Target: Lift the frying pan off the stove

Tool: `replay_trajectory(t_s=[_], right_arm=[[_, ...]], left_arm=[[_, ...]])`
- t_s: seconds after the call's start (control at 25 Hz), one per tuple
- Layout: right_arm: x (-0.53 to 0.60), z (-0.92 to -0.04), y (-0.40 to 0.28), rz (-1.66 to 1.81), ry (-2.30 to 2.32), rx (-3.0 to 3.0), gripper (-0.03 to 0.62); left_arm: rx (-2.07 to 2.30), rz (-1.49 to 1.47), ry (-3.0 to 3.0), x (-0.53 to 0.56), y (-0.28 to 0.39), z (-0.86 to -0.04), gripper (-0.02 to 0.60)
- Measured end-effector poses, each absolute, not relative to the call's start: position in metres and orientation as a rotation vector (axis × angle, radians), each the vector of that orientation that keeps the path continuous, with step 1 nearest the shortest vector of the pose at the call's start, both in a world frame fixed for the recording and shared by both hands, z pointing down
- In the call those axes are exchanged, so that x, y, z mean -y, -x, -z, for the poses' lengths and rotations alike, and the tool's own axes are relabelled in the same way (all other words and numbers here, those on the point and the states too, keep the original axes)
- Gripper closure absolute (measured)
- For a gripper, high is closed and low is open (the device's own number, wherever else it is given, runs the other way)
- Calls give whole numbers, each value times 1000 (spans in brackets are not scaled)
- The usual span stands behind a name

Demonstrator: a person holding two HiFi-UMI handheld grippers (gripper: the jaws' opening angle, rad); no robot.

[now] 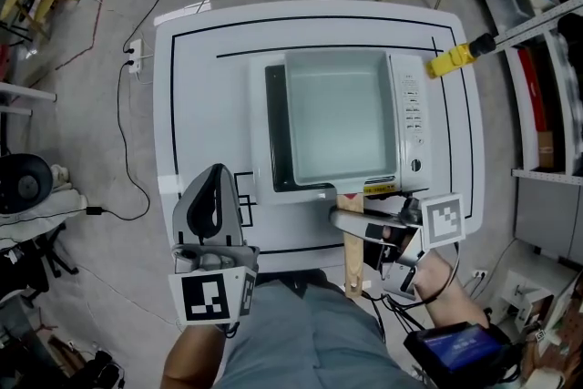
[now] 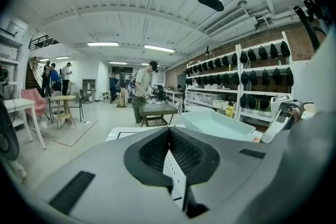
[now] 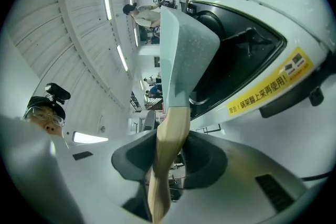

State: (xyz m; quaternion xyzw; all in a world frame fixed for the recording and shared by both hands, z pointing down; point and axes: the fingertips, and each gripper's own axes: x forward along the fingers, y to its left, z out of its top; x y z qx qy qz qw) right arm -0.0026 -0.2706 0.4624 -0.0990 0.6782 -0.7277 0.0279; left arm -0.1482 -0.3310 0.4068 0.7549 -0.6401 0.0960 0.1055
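A square pale-green frying pan (image 1: 342,114) sits on a white induction stove (image 1: 412,118) on the white table. Its wooden handle (image 1: 353,255) points toward me. My right gripper (image 1: 346,221) reaches in from the right and is shut on that handle just behind the pan. In the right gripper view the handle (image 3: 170,139) runs between the dark pads of my right gripper (image 3: 168,157), with the pan (image 3: 181,44) and stove (image 3: 262,76) beyond. My left gripper (image 1: 216,182) hovers over the table's front left, shut and empty; its view shows my left gripper (image 2: 170,157) with jaws together.
A yellow-handled tool (image 1: 451,59) lies at the table's (image 1: 200,105) back right corner. A power strip (image 1: 134,55) and cable lie on the floor at the left, shelving stands at the right. People (image 2: 140,89) stand far off in the room.
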Motion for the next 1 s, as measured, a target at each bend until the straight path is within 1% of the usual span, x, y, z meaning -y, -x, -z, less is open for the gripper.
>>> replay_trajectory(t_s=[0.48, 1.0], right_arm=[[273, -454, 2, 2198, 337, -2105, 442], [267, -395, -13, 2085, 352, -2142, 441]], left_arm=[[1902, -271, -2244, 330, 154, -396, 565], [1898, -266, -2299, 310, 138, -359, 565]])
